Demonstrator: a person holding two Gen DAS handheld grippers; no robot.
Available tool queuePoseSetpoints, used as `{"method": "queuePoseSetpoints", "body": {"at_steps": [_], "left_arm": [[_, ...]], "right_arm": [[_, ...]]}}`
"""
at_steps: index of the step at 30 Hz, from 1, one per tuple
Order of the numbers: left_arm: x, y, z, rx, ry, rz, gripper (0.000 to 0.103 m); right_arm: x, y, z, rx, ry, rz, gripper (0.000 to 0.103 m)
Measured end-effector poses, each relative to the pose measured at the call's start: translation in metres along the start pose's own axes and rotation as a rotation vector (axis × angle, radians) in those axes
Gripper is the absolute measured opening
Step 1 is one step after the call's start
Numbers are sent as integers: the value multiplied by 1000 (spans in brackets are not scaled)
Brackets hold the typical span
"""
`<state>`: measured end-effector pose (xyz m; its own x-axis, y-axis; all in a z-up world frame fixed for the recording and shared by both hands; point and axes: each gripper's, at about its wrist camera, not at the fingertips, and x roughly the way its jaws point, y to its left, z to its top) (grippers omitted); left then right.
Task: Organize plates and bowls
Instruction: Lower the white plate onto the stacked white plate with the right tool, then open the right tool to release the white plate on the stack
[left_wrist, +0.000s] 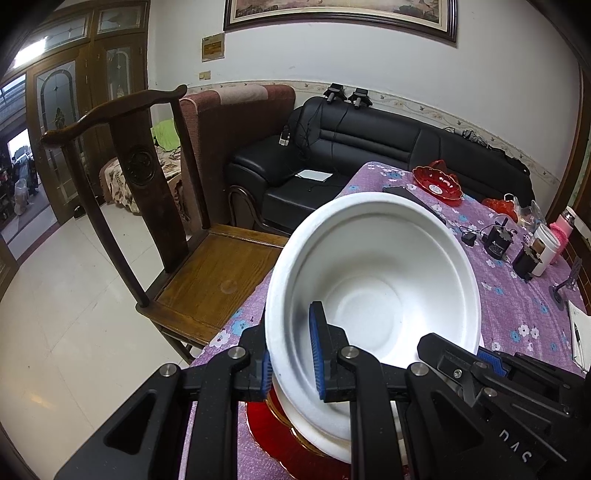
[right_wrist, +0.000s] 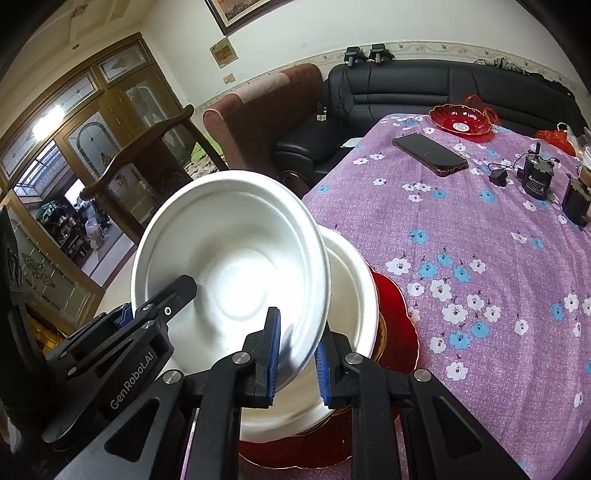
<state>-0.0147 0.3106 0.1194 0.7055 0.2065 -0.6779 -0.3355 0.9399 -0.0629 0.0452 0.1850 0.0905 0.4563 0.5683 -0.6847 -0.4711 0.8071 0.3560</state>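
A carved dark-wood chair (left_wrist: 155, 206) with a worn plank seat stands off to the left of the left gripper (left_wrist: 291, 363), beyond the table edge. That gripper's ribbed blue pads are clamped on the near rim of a matte white bowl (left_wrist: 373, 273), a pulp-like disposable with a broad stepped rim, held tilted above a second white bowl (left_wrist: 314, 428) that sits on a glossy red plate (left_wrist: 266, 424) with a gilt edge. The black fingers hide most of both lower pieces.

In the right wrist view, the right gripper (right_wrist: 297, 363) straddles the tilted bowl's (right_wrist: 229, 273) lower rim, its blue pads (right_wrist: 274, 354) close to the rim on either side; whether they press it is hard to make out. The lower bowl (right_wrist: 351, 295) and scalloped red plate (right_wrist: 391, 321) lie just behind and beneath.

Ahead and to the right stretches a purple tablecloth (right_wrist: 480, 221) printed with white and blue flowers, bearing a dark phone (right_wrist: 430, 153), a fluted red glass dish (right_wrist: 461, 120) and small black devices (right_wrist: 537, 177), partly cut off at the frame edge.
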Motion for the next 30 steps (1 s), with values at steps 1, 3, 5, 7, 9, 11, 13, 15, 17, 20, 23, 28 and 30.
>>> {"method": "queuePoseSetpoints", "body": {"at_steps": [1, 3, 5, 7, 9, 11, 13, 15, 17, 20, 23, 28, 30], "left_arm": [[0, 0, 0, 0, -1, 2, 15], [1, 1, -2, 1, -2, 9, 15], [2, 2, -2, -2, -1, 8, 15], [2, 3, -2, -5, -1, 7, 15], [3, 4, -3, -9, 3, 4, 15], [3, 7, -3, -13, 5, 2, 15], [3, 10, -4, -17, 5, 2, 15], [3, 11, -4, -21, 7, 2, 15], [4, 12, -4, -22, 8, 2, 15], [4, 12, -5, -21, 12, 4, 16], [6, 12, -7, -20, 23, 4, 19], [10, 13, -9, -21, 40, 7, 23], [10, 14, -9, -27, 40, 8, 28]], "right_arm": [[0, 1, 0, -3, -1, -3, 21], [0, 1, -1, -11, -3, -12, 21], [0, 2, -3, -17, -5, -21, 21], [1, 3, -4, -21, -4, -28, 21], [3, 3, -5, -20, 0, -30, 21], [4, 3, -5, -20, 4, -32, 21], [5, 4, -6, -24, 7, -35, 21], [5, 5, -7, -26, 8, -36, 21], [4, 6, -7, -27, 9, -34, 21], [3, 6, -8, -28, 9, -36, 21], [4, 4, -8, -21, 11, -40, 21], [5, 3, -9, -14, 13, -47, 21], [5, 4, -9, -13, 13, -53, 21]]}}
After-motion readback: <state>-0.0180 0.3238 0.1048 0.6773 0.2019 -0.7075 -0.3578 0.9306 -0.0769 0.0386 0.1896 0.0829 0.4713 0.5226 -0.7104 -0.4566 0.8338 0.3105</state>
